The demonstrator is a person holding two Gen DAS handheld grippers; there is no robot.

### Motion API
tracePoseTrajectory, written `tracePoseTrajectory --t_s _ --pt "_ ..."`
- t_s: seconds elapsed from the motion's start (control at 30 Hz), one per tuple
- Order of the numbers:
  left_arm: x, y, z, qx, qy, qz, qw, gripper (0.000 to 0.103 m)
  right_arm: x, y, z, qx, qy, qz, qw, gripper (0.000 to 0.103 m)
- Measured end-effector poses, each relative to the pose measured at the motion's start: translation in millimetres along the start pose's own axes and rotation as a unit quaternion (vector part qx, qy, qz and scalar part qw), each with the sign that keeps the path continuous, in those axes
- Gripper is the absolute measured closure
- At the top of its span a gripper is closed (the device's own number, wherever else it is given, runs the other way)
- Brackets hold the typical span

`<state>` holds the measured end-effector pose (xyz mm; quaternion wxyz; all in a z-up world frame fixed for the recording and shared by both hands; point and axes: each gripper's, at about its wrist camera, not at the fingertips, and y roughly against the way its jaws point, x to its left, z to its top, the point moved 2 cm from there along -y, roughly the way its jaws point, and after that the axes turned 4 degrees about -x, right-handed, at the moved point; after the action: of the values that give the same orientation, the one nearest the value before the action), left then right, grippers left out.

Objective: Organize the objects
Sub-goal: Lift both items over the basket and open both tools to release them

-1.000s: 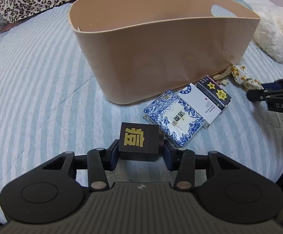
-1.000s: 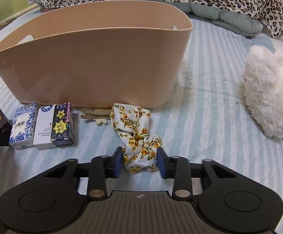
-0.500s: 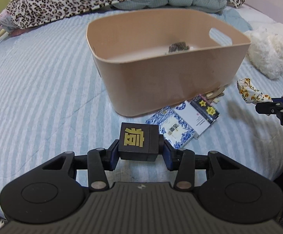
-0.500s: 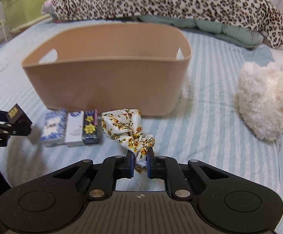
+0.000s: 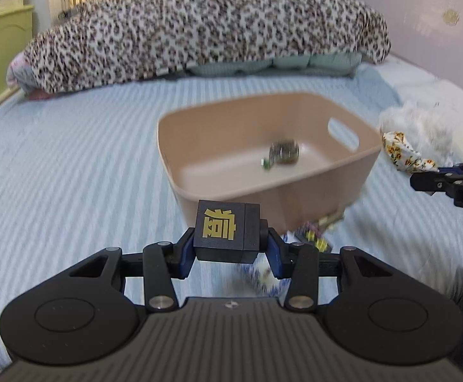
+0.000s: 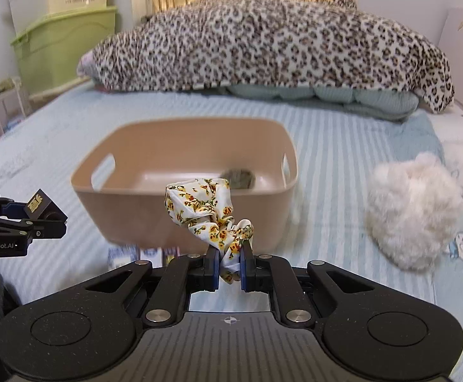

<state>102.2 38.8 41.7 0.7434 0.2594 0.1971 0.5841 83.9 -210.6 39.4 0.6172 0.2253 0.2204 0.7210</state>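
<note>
Left gripper [image 5: 231, 250] clamping black cube [image 5: 227, 235], right gripper [image 6: 230, 267] pinching floral scrunchie [image 6: 210, 209], tan bin [image 6: 135, 203] beyond both

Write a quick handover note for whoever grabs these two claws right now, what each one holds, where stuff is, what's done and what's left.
Left claw: shut on the black cube, held up in front of the beige bin.
Right claw: shut on the floral scrunchie, also held up short of the bin.
Done: one small dark item already lies in the bin.
Left: drop cube and scrunchie into the bin, then collect the small boxes on the bed by the bin's near wall. The white fluffy thing lies to the bin's right.
</note>
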Motion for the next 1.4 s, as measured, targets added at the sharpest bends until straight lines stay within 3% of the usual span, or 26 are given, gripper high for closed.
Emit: tracePoseTrajectory --t_s 0.3,0.63,0.83,0.97,1.17,1.27,1.4 --pt "-2 5 46 -0.053 -0.006 0.010 0.9985 0.056 -5 -4 38 -0.040 -0.016 0.006 0.999 0.092" --pt "-10 -40 82 -0.064 -0.014 0.022 0.9976 0.056 -7 -35 71 -0.056 -0.023 0.003 0.998 0.092" --pt "-13 -84 89 -0.041 -0.024 0.034 0.9983 0.056 -10 -70 83 -0.044 -0.022 -0.007 0.999 0.092" --pt "-16 -114 81 -0.017 -0.045 0.050 0.9976 0.056 -7 -97 83 -0.024 -0.007 -0.016 1.000 0.092" --pt "-3 -154 63 0.032 -0.036 0.070 0.9964 0.056 -3 -132 73 0.022 0.011 -0.026 0.999 0.092" --pt "1 -164 55 0.055 -0.035 0.060 0.9960 0.056 1 -146 64 0.047 0.021 -0.027 0.998 0.092" --pt "-3 -161 51 0.055 -0.055 0.064 0.9949 0.056 3 -156 54 0.062 0.024 -0.026 0.997 0.090"
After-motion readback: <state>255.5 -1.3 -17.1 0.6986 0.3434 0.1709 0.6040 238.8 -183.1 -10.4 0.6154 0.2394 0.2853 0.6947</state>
